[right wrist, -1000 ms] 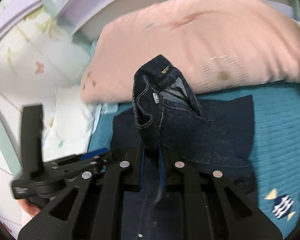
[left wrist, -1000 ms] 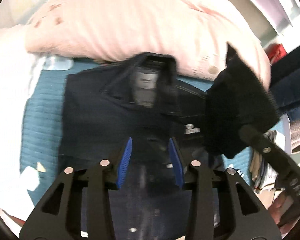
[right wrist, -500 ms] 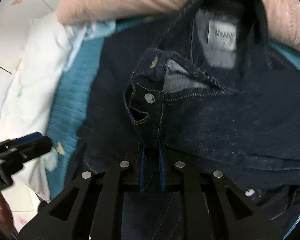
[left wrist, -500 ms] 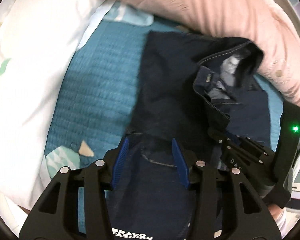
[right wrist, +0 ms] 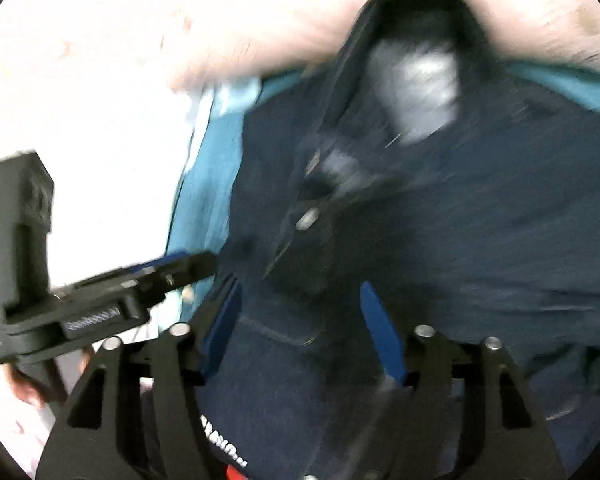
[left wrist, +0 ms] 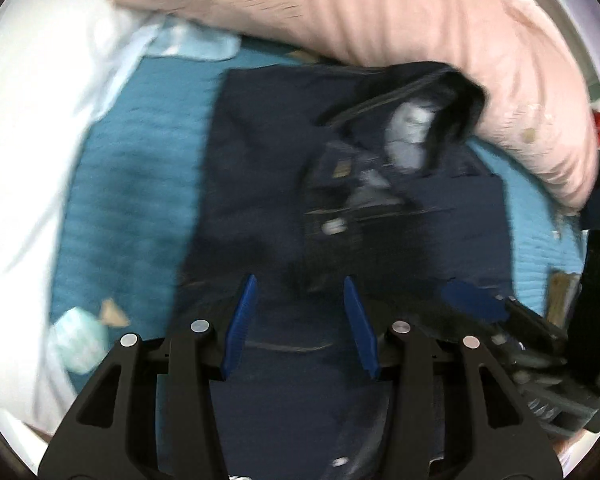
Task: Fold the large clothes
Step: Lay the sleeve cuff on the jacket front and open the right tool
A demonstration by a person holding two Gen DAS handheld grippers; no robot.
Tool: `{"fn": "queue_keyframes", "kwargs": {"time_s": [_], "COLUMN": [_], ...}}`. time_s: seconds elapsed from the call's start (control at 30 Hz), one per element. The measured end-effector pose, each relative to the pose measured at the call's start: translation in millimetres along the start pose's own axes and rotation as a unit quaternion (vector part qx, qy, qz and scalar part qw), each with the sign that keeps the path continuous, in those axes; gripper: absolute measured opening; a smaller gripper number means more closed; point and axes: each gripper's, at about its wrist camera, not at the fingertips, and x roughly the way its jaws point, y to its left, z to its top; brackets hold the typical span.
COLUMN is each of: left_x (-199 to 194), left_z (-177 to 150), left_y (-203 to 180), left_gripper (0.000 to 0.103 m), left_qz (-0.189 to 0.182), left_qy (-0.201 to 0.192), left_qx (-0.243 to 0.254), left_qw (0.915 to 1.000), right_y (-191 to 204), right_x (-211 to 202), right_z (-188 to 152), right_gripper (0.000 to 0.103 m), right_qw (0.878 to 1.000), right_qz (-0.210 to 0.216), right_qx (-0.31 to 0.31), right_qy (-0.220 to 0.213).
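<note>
Two grippers, yours, hover with fingers spread wide and empty: left gripper (left wrist: 300,320) and right gripper (right wrist: 300,320), likely between grasps. One dark denim jacket (left wrist: 380,240) fills the centre of both frames on one teal bedspread (left wrist: 132,200), collar toward one pink pillow (left wrist: 380,12) at the top.

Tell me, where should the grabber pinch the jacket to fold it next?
Probably the bottom edge nearest the left gripper, coming in low from the near side. The jacket lies flat on the teal cover, collar up against the pink pillow, so the near hem looks free to lift and carry toward the collar. Blur hides its exact line.
</note>
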Motion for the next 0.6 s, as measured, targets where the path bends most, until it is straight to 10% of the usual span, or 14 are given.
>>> {"fn": "queue_keyframes", "kwargs": {"time_s": [0.07, 0.13, 0.37, 0.6], "left_x": [10, 26, 109, 107], "left_z": [3, 3, -9, -5], "left_y": [-17, -36, -76, -46], "left_gripper": [0.047, 0.046, 0.006, 0.003], "left_qz": [-0.036, -0.064, -0.024, -0.026], "left_qy": [0.009, 0.019, 0.093, 0.091], "left_qx": [-0.001, -0.009, 0.009, -0.037], "left_qw": [0.9993, 0.9977, 0.9953, 0.9948], "right_y": [-21, -40, -112, -177], "right_x": [-19, -21, -2, -42], "right_z": [9, 13, -7, -32], "right_gripper": [0.059, 0.005, 0.000, 0.000], "right_qw": [0.999, 0.998, 0.991, 0.983], "right_qz": [-0.035, -0.049, -0.080, -0.103], "right_qx": [0.014, 0.029, 0.093, 0.151], "right_qy": [-0.019, -0.004, 0.047, 0.017]}}
